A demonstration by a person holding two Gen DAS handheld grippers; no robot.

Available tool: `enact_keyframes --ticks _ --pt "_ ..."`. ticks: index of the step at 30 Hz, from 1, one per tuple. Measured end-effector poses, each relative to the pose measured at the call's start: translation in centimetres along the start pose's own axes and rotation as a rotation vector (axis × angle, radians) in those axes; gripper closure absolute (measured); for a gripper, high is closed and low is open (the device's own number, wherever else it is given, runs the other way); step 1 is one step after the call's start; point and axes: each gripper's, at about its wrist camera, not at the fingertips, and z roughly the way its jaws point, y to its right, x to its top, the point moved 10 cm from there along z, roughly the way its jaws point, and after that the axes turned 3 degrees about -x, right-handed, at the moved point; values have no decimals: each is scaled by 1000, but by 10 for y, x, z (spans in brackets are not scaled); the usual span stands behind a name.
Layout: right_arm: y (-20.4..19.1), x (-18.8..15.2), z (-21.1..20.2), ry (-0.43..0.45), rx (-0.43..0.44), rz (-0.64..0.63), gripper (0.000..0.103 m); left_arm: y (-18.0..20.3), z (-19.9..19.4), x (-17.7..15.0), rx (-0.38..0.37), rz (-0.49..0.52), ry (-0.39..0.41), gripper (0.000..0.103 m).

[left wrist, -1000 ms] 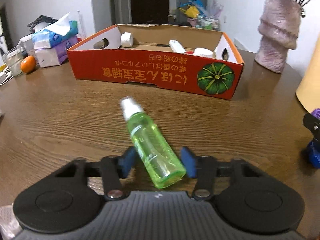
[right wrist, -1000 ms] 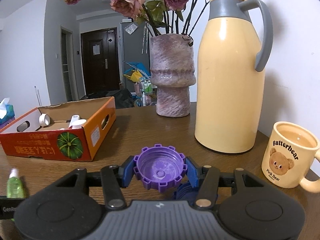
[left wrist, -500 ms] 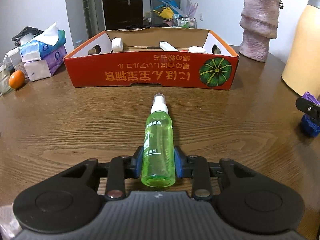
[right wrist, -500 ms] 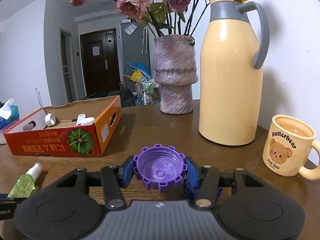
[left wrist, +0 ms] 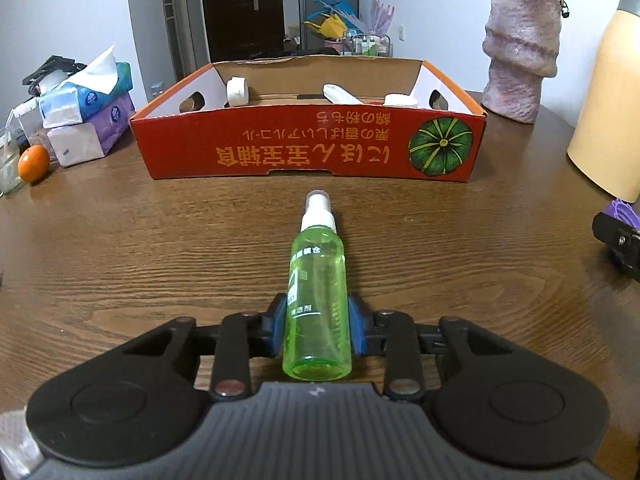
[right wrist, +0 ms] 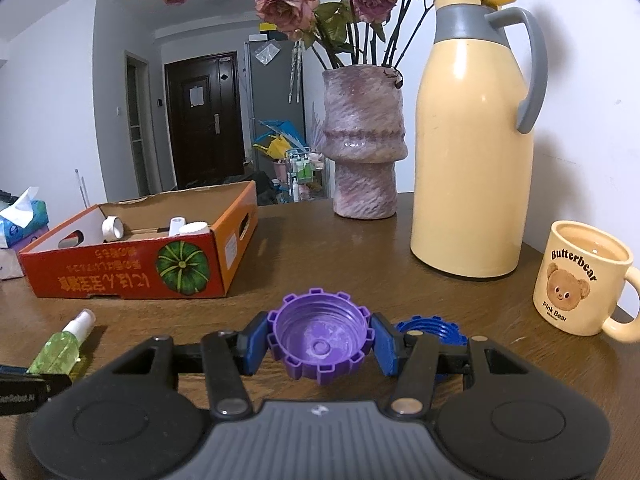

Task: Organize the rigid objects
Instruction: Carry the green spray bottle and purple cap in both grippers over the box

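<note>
I see a brown wooden counter (left wrist: 120, 264) in a room with white walls and a dark door (left wrist: 240, 4) behind. On the counter stands an orange cardboard box (left wrist: 308, 148) with small white things inside, and to its right a vase (right wrist: 362, 148), a yellow jug (right wrist: 472, 152) and a mug (right wrist: 580, 280). My left tongs (left wrist: 318, 330) are closed on the green spray bottle (left wrist: 318, 300); both pads press its lower body. The bottle lies along the line of the tongs, its white nozzle pointing away toward the box. My right tongs (right wrist: 320, 342) grip a purple cap (right wrist: 320, 340), its hollow side facing up. A blue cap (right wrist: 432, 332) lies just behind it.
</note>
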Motion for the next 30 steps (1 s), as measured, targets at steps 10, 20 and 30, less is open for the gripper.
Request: enact_keyframes --ticks 10,20,30 --pt "-12 -4 -8 -1 14 -3 50 2 -14 8 -18 15 57 72" --pt "-26 -6 -17 17 34 5 50 -2 -33 19 -36 11 127 72" --pt "-45 -5 -29 40 57 18 50 -14 -56 31 -50 0 203 72"
